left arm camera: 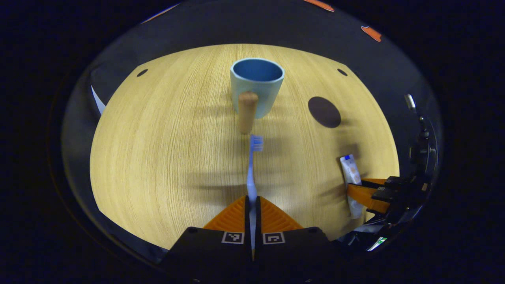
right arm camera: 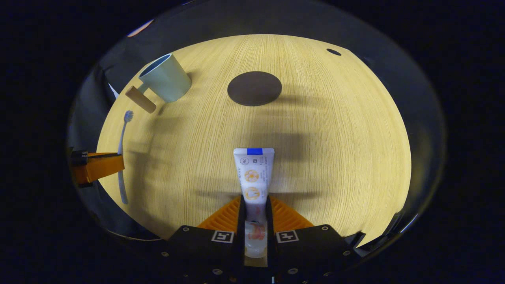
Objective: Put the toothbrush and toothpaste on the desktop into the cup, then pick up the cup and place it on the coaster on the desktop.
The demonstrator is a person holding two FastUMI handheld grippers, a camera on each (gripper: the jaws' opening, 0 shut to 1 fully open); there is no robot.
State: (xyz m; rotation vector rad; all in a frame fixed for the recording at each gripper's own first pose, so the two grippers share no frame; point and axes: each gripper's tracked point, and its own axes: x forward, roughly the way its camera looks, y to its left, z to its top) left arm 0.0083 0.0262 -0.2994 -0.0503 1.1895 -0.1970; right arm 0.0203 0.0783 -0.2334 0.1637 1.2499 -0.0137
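A light blue cup [left arm camera: 257, 85] with a wooden handle [left arm camera: 247, 112] stands upright straight ahead in the left gripper view. My left gripper [left arm camera: 253, 199] is shut on a blue toothbrush [left arm camera: 252, 169], whose bristle head points at the cup. In the right gripper view, my right gripper [right arm camera: 254, 199] is shut on a white toothpaste tube [right arm camera: 253, 173], flat end forward. A dark round coaster [right arm camera: 254, 88] lies beyond the tube, with the cup [right arm camera: 165, 79] at far left. The left gripper [right arm camera: 118, 161] and toothbrush [right arm camera: 123, 150] show at the left edge.
The wooden desktop [left arm camera: 165, 150] has small dark holes near its far corners [left arm camera: 342, 72]. The coaster [left arm camera: 324, 112] lies right of the cup. The right gripper [left arm camera: 361, 189] with the toothpaste [left arm camera: 350, 169] sits low at the right. Black cloth surrounds the desk.
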